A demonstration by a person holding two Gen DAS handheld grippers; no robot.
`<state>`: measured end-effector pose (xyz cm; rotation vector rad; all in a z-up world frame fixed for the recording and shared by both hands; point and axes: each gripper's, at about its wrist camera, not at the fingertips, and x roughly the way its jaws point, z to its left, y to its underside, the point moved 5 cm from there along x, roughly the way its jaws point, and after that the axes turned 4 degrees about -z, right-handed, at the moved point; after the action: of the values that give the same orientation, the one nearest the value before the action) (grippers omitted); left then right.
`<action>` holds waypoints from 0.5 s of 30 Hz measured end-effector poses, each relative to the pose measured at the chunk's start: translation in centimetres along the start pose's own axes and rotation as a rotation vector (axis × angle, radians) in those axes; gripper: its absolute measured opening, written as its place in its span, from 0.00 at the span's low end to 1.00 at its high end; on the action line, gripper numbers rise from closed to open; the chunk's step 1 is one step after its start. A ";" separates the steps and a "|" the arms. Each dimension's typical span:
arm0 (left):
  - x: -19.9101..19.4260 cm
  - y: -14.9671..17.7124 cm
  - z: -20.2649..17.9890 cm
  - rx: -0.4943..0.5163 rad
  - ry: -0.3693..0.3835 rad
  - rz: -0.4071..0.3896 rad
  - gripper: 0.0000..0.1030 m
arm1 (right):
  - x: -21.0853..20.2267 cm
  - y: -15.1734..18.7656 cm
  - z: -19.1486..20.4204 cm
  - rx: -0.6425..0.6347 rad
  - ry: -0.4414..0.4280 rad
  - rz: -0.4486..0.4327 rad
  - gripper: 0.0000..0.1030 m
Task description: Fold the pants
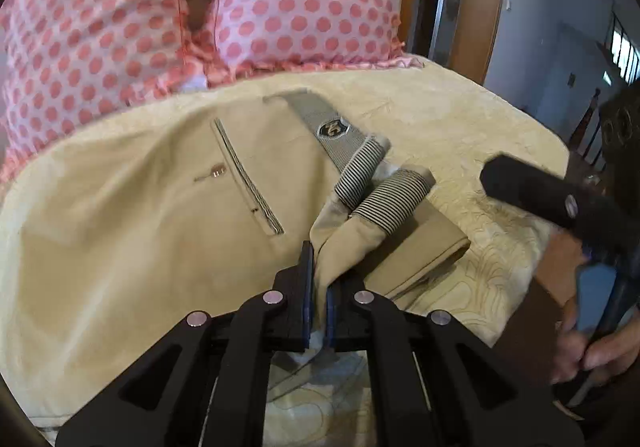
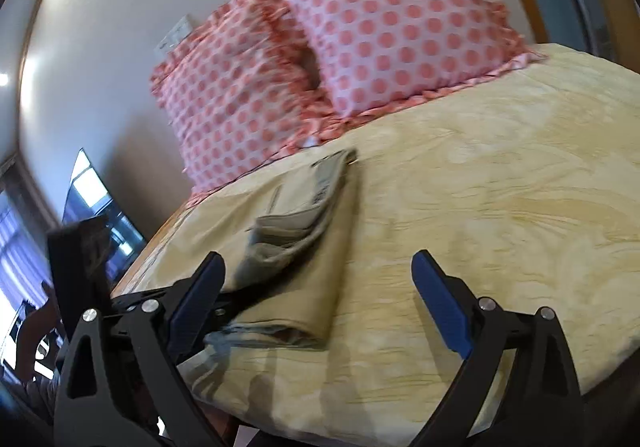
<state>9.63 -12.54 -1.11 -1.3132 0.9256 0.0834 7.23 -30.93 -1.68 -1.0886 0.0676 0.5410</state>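
Beige pants (image 1: 132,231) lie folded on the cream bedspread (image 1: 460,127), back pocket up, with a grey waistband (image 1: 320,119) and striped cuffs (image 1: 384,191). My left gripper (image 1: 319,287) is shut on the beige leg fabric just behind the cuffs. In the right wrist view the folded pants (image 2: 296,259) lie left of centre, and my right gripper (image 2: 316,307) is open and empty, its left finger (image 2: 196,295) beside the pants' near edge. The right gripper also shows in the left wrist view (image 1: 560,203), off to the right.
Two pink polka-dot pillows (image 1: 160,15) (image 2: 400,19) stand at the head of the bed. A wooden door frame (image 1: 480,7) is behind on the right. The bed edge (image 2: 360,427) runs close under my right gripper. Bare bedspread (image 2: 500,187) stretches to the right.
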 end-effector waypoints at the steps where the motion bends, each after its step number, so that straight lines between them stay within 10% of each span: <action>1: -0.2 -0.1 0.0 -0.006 -0.003 -0.003 0.04 | -0.1 -0.2 -0.2 0.000 0.006 -0.003 0.92; 12: -2.5 -0.2 -1.7 -0.019 0.041 -0.026 0.15 | -0.3 -3.3 0.6 -0.004 -0.027 -0.049 0.91; 14: -5.2 -0.2 -0.6 -0.065 0.088 -0.058 0.29 | 0.3 -3.9 2.2 -0.039 -0.088 -0.032 0.91; 15: -7.0 -0.5 0.8 -0.095 0.067 -0.115 0.66 | 1.0 -3.9 3.3 -0.059 -0.132 -0.009 0.91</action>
<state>5.79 -8.95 3.62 -1.4624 0.9101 -0.0055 9.14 -29.07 2.82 -1.1077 -0.0690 0.6081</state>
